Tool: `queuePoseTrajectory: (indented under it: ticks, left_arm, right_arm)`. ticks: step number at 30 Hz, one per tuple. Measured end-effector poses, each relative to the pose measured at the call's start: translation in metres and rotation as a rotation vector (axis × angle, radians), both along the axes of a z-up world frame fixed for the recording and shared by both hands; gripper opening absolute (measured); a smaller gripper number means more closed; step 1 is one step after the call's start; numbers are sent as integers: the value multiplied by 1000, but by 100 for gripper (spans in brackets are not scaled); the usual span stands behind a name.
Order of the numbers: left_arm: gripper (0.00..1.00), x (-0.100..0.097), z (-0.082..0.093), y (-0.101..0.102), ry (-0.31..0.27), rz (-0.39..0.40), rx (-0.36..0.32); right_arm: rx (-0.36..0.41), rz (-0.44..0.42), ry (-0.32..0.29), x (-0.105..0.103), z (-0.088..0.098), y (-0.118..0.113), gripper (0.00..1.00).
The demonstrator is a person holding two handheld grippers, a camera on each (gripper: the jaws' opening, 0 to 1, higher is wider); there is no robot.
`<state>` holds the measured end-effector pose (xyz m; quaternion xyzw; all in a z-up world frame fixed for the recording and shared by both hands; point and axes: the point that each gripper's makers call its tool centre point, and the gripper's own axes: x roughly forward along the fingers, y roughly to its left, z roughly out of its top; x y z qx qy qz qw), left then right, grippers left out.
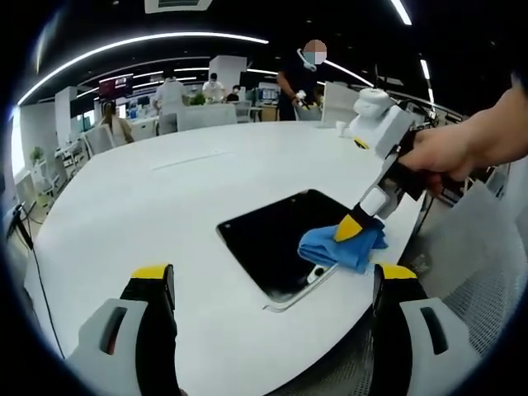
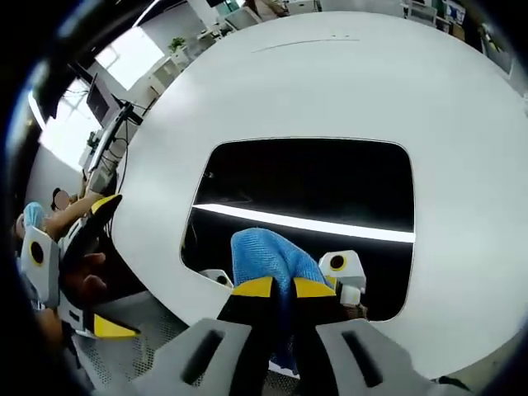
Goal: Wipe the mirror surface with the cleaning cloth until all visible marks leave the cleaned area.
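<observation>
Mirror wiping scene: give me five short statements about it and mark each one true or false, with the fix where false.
1. The right gripper is shut on the blue cleaning cloth. True.
2. The cloth lies on the bare white table, away from the mirror. False: it rests on the dark mirror, near its edge.
3. The left gripper has its jaws spread wide with nothing between them. True.
4. The mirror stands upright against a wall. False: it lies flat on the table.
5. The cloth is red. False: it is blue in both the left gripper view and the right gripper view.
</observation>
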<state>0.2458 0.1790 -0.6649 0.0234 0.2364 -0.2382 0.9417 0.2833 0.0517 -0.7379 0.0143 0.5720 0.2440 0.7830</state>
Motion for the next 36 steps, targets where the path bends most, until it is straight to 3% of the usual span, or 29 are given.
queuePoseTrajectory:
  ticks: [36]
  left_arm:
    - [99, 1, 1, -2, 3, -6, -26]
  right_arm:
    - [-32, 0, -27, 66, 0, 14, 1]
